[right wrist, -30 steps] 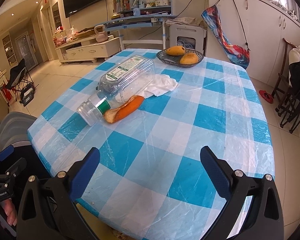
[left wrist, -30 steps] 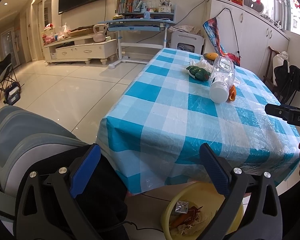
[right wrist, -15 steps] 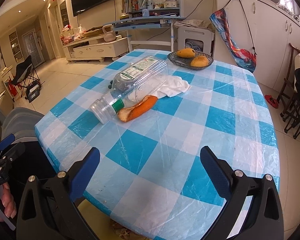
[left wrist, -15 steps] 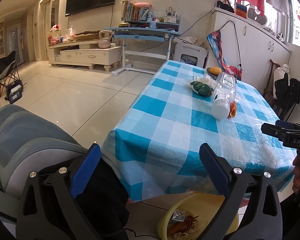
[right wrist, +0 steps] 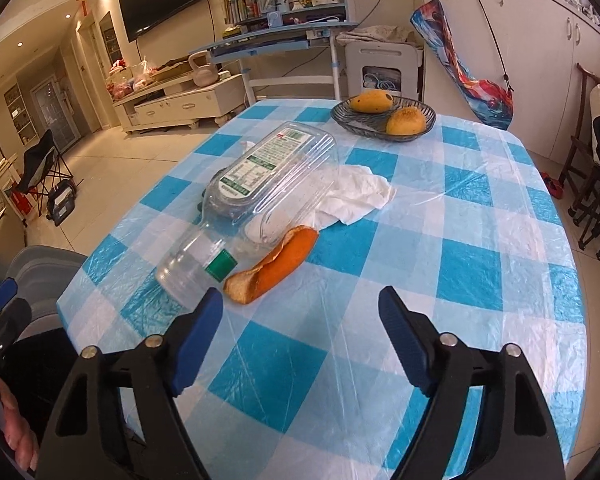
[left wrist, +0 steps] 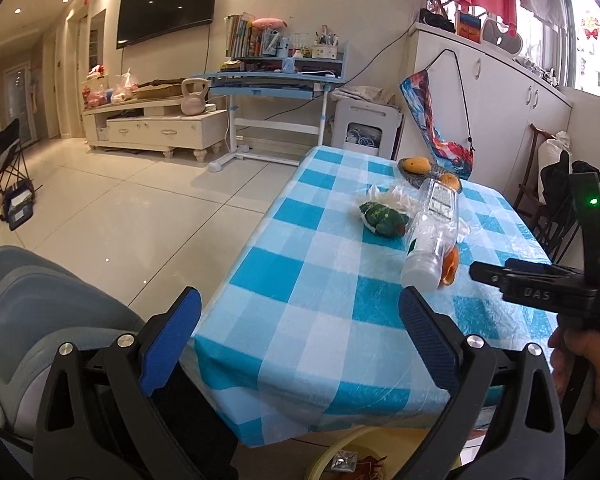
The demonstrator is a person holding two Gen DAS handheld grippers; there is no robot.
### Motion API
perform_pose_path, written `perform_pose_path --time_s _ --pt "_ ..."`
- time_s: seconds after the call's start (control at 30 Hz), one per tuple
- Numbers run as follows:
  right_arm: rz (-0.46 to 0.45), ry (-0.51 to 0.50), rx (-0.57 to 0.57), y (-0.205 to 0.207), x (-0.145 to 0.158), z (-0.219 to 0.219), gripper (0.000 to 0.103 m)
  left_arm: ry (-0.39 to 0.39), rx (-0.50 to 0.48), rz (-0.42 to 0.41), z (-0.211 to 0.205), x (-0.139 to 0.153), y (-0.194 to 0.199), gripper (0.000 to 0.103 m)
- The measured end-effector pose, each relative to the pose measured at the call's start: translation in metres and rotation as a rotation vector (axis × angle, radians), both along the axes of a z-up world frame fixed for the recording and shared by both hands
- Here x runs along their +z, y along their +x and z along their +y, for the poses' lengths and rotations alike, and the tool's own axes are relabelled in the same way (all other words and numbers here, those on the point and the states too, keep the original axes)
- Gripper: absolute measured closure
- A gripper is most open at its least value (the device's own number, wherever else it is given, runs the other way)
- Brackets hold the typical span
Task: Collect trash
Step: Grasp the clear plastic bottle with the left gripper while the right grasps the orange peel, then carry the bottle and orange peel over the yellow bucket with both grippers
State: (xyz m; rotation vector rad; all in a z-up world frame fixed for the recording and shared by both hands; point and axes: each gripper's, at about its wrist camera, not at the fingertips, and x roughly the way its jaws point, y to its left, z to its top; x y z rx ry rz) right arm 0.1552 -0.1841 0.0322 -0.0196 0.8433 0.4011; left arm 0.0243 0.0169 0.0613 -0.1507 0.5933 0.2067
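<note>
Right gripper (right wrist: 300, 332) hangs low over the near part of the checked tablecloth (right wrist: 460, 216), its blue pads closing in with only bare cloth between them. Just beyond its left pad lies the orange peel (right wrist: 274, 266), touching the neck of a clear plastic bottle (right wrist: 260, 192) tipped on its side; a crumpled white tissue (right wrist: 356, 196) sits partly under the bottle's far side. I'd say the peel is the target, and it would go best taken across its narrow width, coming in from the right so the bottle isn't nudged into rolling off the near edge.

Left gripper (left wrist: 296, 344) waits spread and empty off the table's near left corner, above a yellow bin (left wrist: 332, 452).

Further off, a fruit bowl (right wrist: 380, 122) holds two mangoes, probably not trash. A green wrapper (left wrist: 382, 218) shows only from the left camera; the bottle hides it from the right. The bin is mostly cut off by the frame and table edge, so how full it is I can't tell.
</note>
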Motion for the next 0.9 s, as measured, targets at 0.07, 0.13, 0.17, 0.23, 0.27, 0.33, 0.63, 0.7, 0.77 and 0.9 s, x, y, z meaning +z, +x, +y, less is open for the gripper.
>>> perform_pose_path --time_s 0.07,0.13,0.17,0.23,0.27,0.33,0.63,0.7,0.77,0.9 --pt "0.020 0.001 0.009 0.011 -0.005 0.008 0.033 0.003 -0.016 -0.008 -0.003 0.005 0.010 0.008" --pt "0.034 -0.001 0.020 0.019 -0.009 0.016 0.035 0.009 -0.022 -0.014 -0.005 0.009 0.020 0.008" --pt "0.040 -0.001 0.025 0.022 -0.011 0.020 0.037 0.009 -0.024 -0.016 -0.006 0.011 0.026 0.008" --pt "0.066 0.002 0.039 0.027 -0.015 0.026 0.045 0.010 -0.035 -0.018 -0.009 0.014 0.039 0.008" --pt "0.078 0.003 0.049 0.028 -0.018 0.028 0.049 0.010 -0.042 -0.022 -0.011 0.016 0.046 0.008" --pt "0.070 -0.006 0.062 0.027 -0.020 0.029 0.050 0.012 -0.070 -0.029 -0.018 0.020 0.062 0.008" --pt "0.069 0.009 0.072 0.022 -0.019 0.003 0.086 0.118 -0.214 0.034 -0.071 0.014 0.149 0.008" --pt "0.076 0.025 0.069 0.020 -0.020 -0.004 0.092 0.153 -0.237 0.068 -0.083 0.008 0.168 0.008" --pt "0.076 0.032 0.068 0.020 -0.020 -0.008 0.092 0.196 -0.257 0.104 -0.096 0.000 0.184 0.008" --pt "0.072 0.026 0.067 0.019 -0.018 -0.014 0.094 0.204 -0.335 0.155 -0.111 -0.011 0.201 0.036"
